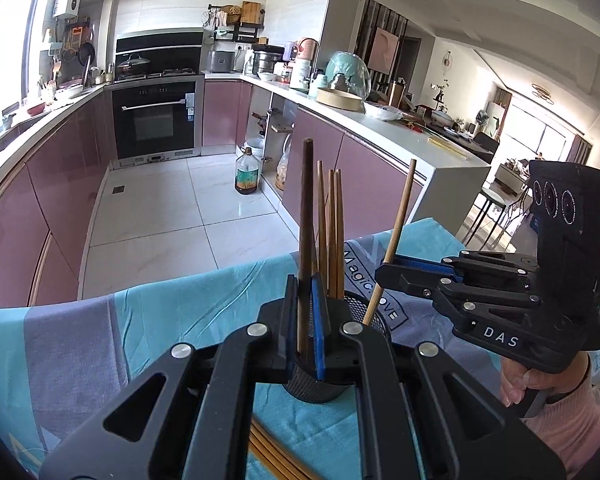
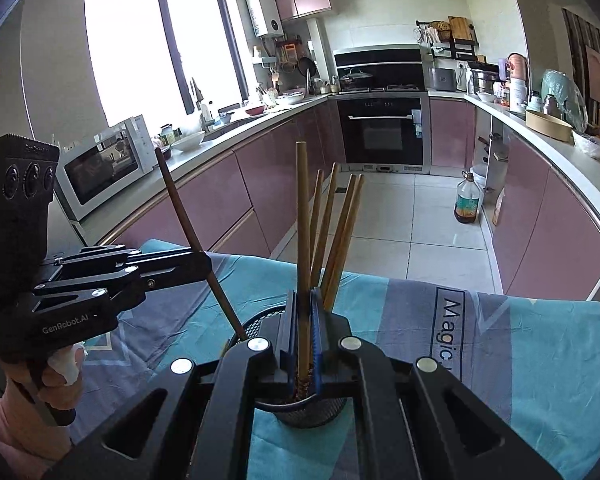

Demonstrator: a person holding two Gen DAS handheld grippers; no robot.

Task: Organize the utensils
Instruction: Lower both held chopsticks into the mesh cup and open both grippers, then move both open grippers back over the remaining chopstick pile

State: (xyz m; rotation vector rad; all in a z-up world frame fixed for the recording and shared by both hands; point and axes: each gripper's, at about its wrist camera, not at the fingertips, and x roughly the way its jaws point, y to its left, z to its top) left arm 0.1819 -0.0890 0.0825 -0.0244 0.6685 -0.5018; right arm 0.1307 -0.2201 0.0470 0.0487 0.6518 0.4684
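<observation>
Over the mesh cup (image 1: 320, 376): left tongs (image 1: 305, 312) clamped on dark chopstick (image 1: 306, 216), right tongs (image 2: 305, 320) on pale chopstick (image 2: 302, 216) (both tips entering). Risk: colliding sticks tipping cup.

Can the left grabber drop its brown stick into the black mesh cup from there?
Probably yes. The left gripper is shut on a dark brown wooden chopstick whose tip already dips into the round black mesh holder. The other chopsticks lean aside, and the right gripper stays to the side.
</observation>
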